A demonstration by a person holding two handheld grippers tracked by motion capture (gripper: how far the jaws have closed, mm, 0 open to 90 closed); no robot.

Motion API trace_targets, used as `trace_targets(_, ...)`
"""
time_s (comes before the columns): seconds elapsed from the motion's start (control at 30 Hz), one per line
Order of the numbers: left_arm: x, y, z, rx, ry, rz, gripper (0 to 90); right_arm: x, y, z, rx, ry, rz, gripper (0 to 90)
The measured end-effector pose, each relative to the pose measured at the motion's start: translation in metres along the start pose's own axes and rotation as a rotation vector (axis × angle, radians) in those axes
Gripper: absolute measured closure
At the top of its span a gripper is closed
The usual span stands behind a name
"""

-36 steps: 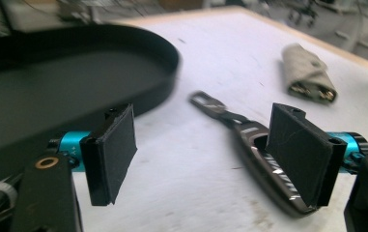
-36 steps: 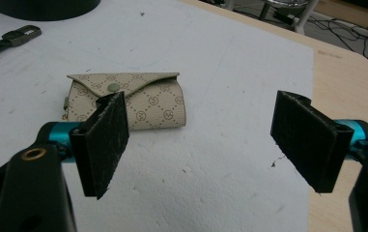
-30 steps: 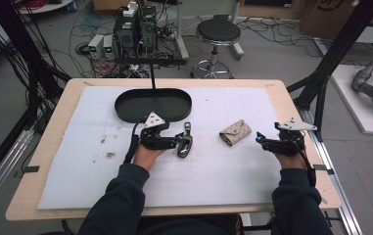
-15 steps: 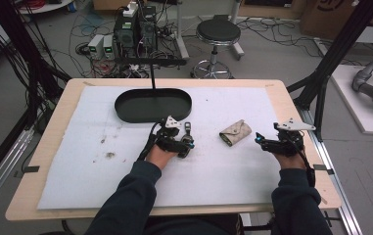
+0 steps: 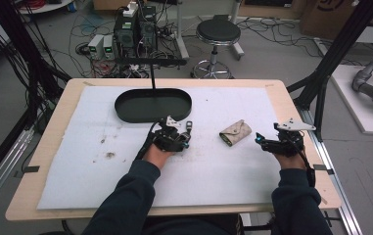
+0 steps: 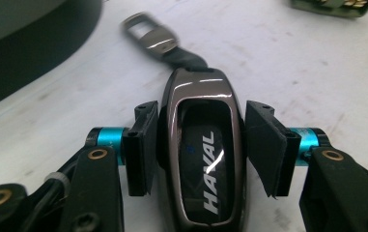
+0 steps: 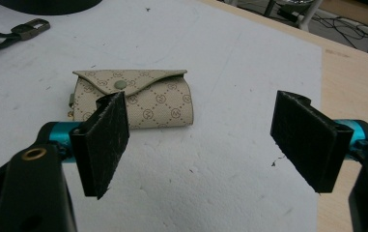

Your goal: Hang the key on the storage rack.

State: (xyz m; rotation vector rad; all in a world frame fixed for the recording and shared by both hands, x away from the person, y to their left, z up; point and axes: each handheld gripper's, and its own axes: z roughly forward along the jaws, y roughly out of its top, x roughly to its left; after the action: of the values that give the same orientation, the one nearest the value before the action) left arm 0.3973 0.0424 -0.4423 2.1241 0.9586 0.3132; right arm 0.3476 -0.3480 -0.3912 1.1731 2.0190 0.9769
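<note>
Glossy black car key (image 6: 202,154) sits clamped between the left gripper (image 6: 198,145) pads, whose jaws have just closed; right gripper (image 7: 210,140) gapes empty before the beige pouch (image 7: 133,99). Lift looks next.

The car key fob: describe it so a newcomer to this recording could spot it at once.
On the white mat, just in front of the black oval tray, the left gripper is shut on the car key fob. It is glossy, dark and marked HAVAL, with a metal clip, unlike the beige patterned pouch to its right.
</note>
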Motion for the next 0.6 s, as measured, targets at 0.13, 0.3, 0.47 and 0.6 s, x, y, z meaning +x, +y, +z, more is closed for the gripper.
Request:
trace_targets(0.13, 0.0110, -0.0045, -0.0056, -0.007, 0.063, -0.041, 45.0, 0.0000, 0.0000, 0.0002, 0.001, 0.001, 0.002, 21.9)
trace_targets(0.3, 0.0079, -0.0054, 0.0008, -0.013, 0.062, -0.005, 26.4, 0.0015, 0.0003, 0.0011, 0.004, 0.003, -0.004, 21.9)
trace_targets(0.47, 0.0040, -0.0043, 0.0002, -0.016, 0.081, 0.045, 42.8, 0.0009, 0.0001, 0.0007, 0.004, 0.001, -0.001, 21.9)
trace_targets(0.6, 0.0034, -0.0040, -0.0002, -0.011, 0.084, 0.042, 48.3, 0.0008, 0.0000, 0.0007, 0.005, 0.003, -0.002, 21.9)
